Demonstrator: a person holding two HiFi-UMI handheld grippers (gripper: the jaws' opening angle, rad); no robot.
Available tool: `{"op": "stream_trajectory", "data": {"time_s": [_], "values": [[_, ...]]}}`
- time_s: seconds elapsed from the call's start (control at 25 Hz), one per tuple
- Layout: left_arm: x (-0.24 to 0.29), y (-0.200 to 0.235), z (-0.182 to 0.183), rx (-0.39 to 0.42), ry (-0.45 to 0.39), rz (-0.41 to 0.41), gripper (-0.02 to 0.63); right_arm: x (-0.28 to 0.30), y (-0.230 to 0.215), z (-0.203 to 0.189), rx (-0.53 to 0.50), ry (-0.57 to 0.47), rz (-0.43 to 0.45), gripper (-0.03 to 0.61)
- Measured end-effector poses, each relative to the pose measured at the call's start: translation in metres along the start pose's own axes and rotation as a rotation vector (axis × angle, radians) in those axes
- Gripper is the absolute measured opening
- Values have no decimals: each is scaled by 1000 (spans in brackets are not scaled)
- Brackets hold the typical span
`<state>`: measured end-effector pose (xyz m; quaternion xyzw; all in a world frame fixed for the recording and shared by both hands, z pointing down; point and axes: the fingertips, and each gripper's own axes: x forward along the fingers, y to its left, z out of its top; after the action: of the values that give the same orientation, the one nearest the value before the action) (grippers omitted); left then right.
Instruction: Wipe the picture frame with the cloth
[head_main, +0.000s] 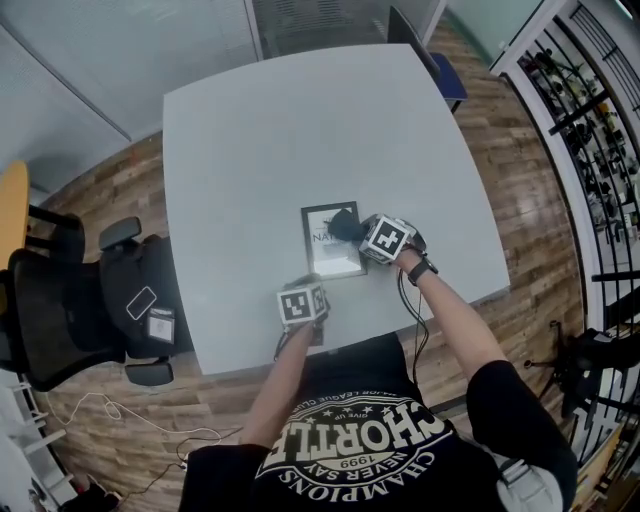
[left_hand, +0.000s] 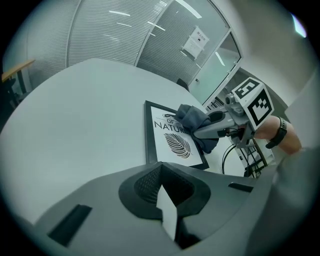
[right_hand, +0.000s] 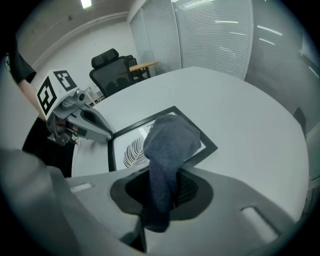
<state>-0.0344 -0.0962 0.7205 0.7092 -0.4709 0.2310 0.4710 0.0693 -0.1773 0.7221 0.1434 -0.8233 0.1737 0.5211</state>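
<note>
Fingers of my right gripper (right_hand: 160, 197) pinch the cloth (right_hand: 169, 137), bunched on the frame (head_main: 330, 256). My left gripper (left_hand: 167, 200) has fingers pressed together at the frame's near corner. Frame lies flat on the tabletop (head_main: 260, 150).

the cloth (right_hand: 167, 140) looks soft and nubby, the picture frame (right_hand: 131, 150) matt, the table (right_hand: 240, 115) smooth.

The left gripper (head_main: 312, 285) has its jaws pressed together and its forearm reaches forward. The right gripper (head_main: 355, 232) is clamped on the dark cloth (right_hand: 167, 140), arm stretched out.
</note>
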Motion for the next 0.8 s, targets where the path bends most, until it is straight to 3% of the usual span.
{"op": "stream_trajectory", "data": {"time_s": [0.28,0.4,0.64,0.8], "values": [[0,1,-1,10,-3,6,3,-7,-7,-13,50,-11,-21,71],[0,2,-1,18,-5,10,3,-5,8,12,49,-63,21,71],[0,1,-1,13,-14,-2,3,12,55,72,-94,-101,124,71],[0,-2,-2,29,-15,2,3,30,79,85,-189,-75,154,71]]}}
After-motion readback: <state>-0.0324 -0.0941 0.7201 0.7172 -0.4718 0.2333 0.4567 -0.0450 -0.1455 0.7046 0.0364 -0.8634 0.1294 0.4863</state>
